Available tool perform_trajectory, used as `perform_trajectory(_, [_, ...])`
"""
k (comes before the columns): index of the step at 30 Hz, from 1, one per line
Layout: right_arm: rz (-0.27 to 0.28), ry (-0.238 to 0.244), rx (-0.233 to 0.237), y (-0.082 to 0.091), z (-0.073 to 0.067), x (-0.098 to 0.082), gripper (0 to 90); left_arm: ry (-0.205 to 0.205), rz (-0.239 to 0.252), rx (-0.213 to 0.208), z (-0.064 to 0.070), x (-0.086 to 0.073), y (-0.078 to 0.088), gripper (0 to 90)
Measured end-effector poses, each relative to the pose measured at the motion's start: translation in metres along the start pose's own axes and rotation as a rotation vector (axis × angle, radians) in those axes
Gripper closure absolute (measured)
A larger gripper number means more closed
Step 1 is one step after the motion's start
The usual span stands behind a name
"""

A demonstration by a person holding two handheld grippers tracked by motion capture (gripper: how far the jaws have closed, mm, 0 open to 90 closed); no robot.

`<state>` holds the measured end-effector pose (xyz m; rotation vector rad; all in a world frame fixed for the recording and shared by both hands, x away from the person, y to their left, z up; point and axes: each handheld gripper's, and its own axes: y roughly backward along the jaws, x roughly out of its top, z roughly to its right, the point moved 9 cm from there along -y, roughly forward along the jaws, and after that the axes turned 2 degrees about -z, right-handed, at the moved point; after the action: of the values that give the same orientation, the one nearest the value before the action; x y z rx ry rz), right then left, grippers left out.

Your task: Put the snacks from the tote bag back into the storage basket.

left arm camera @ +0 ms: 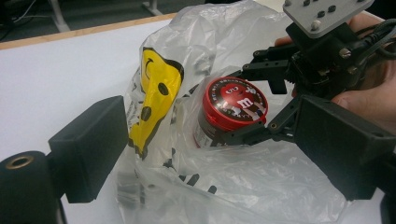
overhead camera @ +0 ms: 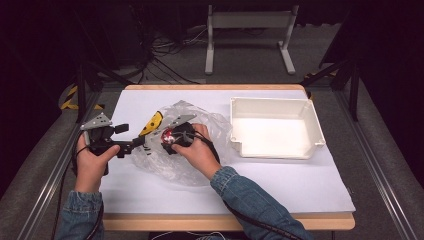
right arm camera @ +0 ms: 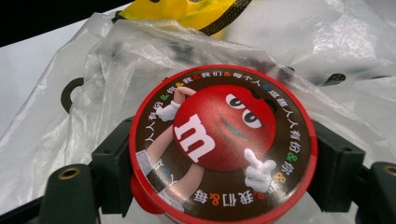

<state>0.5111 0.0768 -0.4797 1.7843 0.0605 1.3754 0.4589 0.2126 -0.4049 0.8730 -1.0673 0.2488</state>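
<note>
A round candy tub with a red lid (right arm camera: 224, 140) sits at the mouth of a clear plastic bag (overhead camera: 195, 165) printed with a yellow smiley (left arm camera: 154, 93). My right gripper (right arm camera: 224, 172) has a jaw against each side of the tub (left arm camera: 236, 102), so it is shut on it. In the high view the tub (overhead camera: 167, 135) is left of the table's centre, under my right hand. My left gripper (overhead camera: 137, 142) is at the bag's left edge. Its jaws stand wide apart with loose bag film (left arm camera: 261, 182) lying between them.
A white, empty rectangular bin (overhead camera: 272, 107) stands at the right rear of the white table cover (overhead camera: 280, 185). Beyond the table's far edge are a grey stand (overhead camera: 250, 30) and cables on the floor.
</note>
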Motion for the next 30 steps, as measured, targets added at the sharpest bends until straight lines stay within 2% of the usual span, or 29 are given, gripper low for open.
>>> perform_trajectory(13, [0.021, 0.030, 0.013, 0.009, -0.003, 0.007, 24.4, -0.009, -0.002, -0.001, 0.000, 0.001, 0.001, 11.1])
perform_trajectory(26, [0.048, 0.080, 0.014, 0.043, -0.004, 0.033, 24.5, -0.004, 0.009, -0.006, -0.001, 0.003, 0.004, 11.1])
perform_trajectory(30, [0.051, 0.089, 0.026, 0.053, -0.004, 0.038, 24.5, -0.037, -0.006, -0.009, 0.000, 0.003, 0.004, 11.8])
